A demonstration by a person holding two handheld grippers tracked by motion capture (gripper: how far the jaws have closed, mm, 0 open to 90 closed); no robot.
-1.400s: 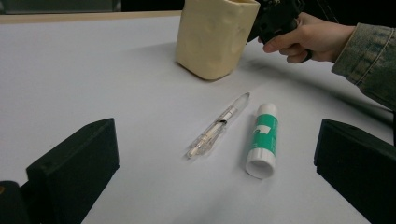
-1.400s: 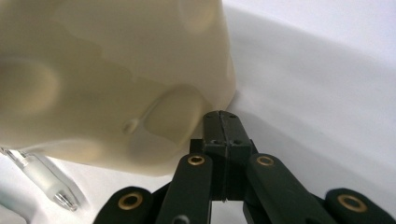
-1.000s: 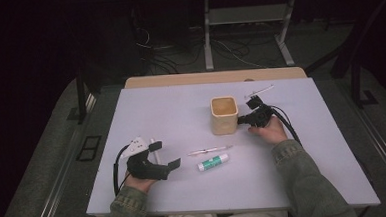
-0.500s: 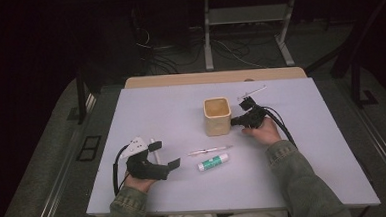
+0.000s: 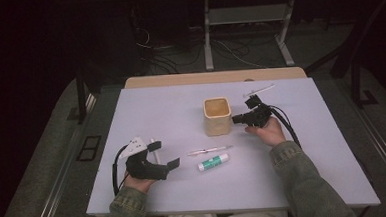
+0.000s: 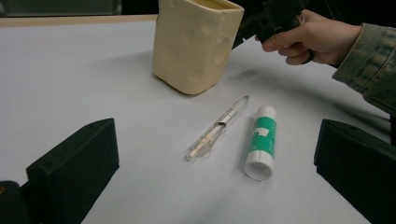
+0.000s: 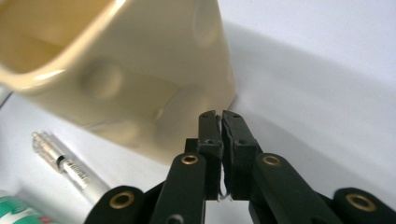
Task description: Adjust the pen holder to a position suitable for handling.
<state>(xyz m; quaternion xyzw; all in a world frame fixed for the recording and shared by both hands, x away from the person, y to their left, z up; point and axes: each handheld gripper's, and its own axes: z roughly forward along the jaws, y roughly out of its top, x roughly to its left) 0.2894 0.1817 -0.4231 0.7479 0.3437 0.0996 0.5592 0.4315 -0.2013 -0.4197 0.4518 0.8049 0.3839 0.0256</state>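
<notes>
A cream square cup (image 5: pixel 217 115) stands upright mid-table, also seen in the left gripper view (image 6: pixel 196 44) and the right gripper view (image 7: pixel 116 70). My right gripper (image 5: pixel 235 119) points left at the cup's right wall. Its tips (image 7: pixel 219 114) sit close to the wall's lower part. Its jaws have just been opening by a sliver, and nothing lies between them. In front of the cup lie a clear pen (image 5: pixel 209 150) (image 6: pixel 218 127) and a green-and-white glue stick (image 5: pixel 213 162) (image 6: pixel 261 140). My left gripper (image 5: pixel 164 154) rests open at the front left, facing them, holding nothing.
A second thin pen (image 5: pixel 258 90) lies near the table's back right. The white tabletop (image 5: pixel 161 115) ends in a wooden strip at the back, with dark floor, cables and a metal frame beyond. Bare tabletop lies to the left of the cup.
The cup and the right gripper shifted slightly left a second ago, then stayed put. The left hand has not moved.
</notes>
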